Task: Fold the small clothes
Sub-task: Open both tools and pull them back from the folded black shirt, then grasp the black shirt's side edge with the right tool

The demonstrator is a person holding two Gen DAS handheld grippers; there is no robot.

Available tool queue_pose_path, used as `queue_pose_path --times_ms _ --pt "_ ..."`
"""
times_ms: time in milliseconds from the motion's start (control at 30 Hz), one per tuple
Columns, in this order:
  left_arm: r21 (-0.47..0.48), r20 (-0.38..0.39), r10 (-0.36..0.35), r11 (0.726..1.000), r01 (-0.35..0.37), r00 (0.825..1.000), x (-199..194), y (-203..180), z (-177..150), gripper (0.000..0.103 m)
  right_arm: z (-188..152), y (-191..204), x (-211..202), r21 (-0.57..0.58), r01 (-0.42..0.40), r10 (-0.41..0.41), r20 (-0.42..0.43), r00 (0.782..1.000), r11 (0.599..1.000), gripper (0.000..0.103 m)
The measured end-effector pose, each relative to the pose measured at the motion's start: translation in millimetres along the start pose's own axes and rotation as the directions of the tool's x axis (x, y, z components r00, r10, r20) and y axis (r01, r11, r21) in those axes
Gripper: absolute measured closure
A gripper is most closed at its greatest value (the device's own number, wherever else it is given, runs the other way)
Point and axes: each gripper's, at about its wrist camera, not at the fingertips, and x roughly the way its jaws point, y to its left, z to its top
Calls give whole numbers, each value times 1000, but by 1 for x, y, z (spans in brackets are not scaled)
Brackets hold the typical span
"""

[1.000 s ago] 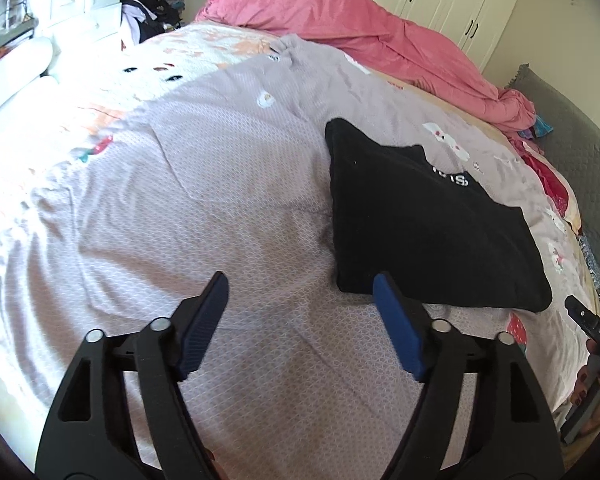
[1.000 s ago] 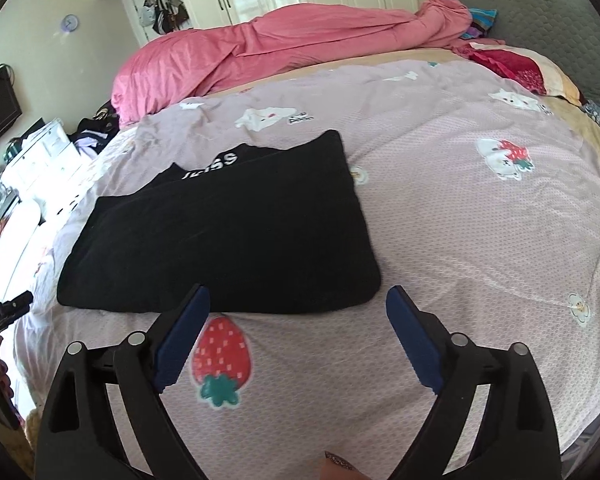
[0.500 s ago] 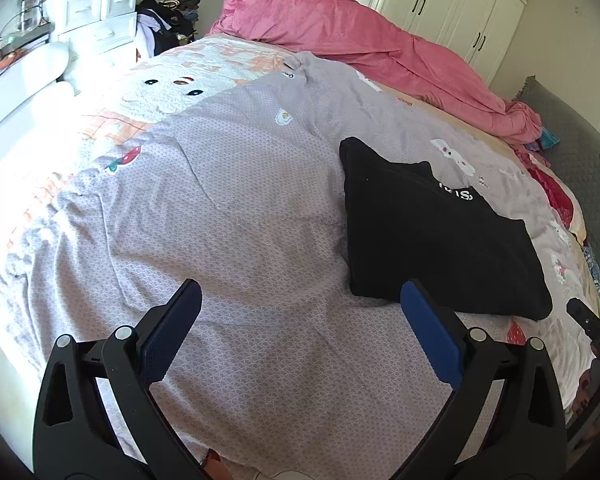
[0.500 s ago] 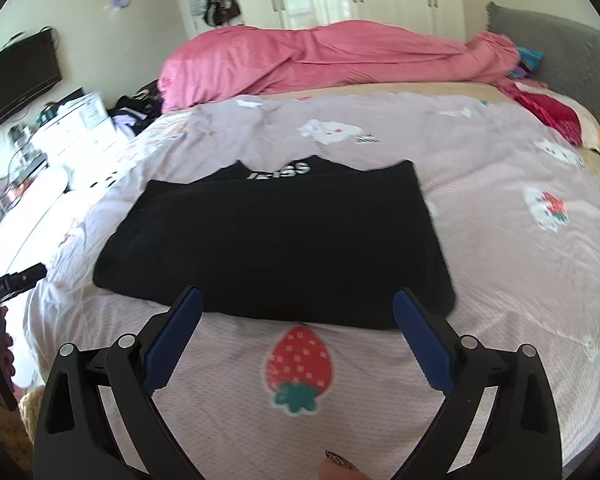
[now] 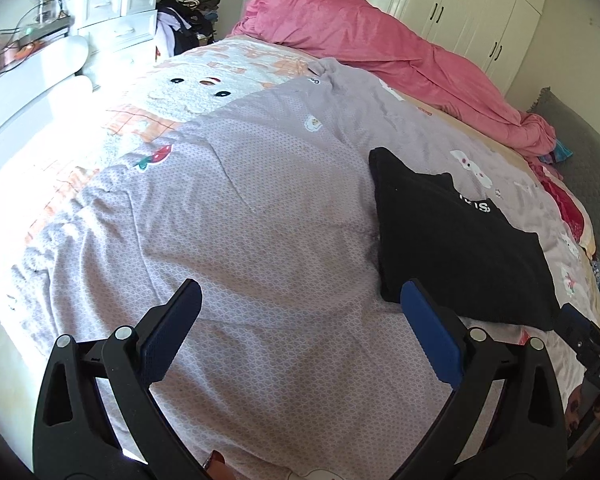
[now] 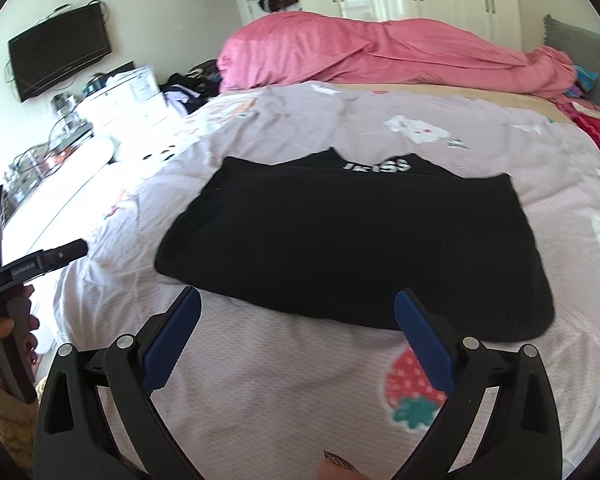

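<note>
Black top [image 6: 352, 248] lies folded flat on the bed [image 6: 300, 400]. Soft, limp knit: I'd pinch a doubled near edge. My left hand-held gripper [image 5: 300, 332] and right hand-held gripper [image 6: 298, 336] have just spread wide, nothing between them.

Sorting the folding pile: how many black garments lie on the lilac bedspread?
1. The black garment lies folded flat mid-bedspread, just beyond the right gripper. Others may be out of view.
</note>
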Motion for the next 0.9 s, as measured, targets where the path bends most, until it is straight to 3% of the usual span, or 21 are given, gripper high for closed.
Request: queue_pose_path --times_ms 467,900 --pt "-10 -7 18 1000 -18 1000 10 8 18 10 8 53 34 -133 -26 22 -29 999 991 6" --pt "35 -20 -4 999 5 1000 35 -12 44 10 3 87 73 -252 15 -34 -69 997 968 6"
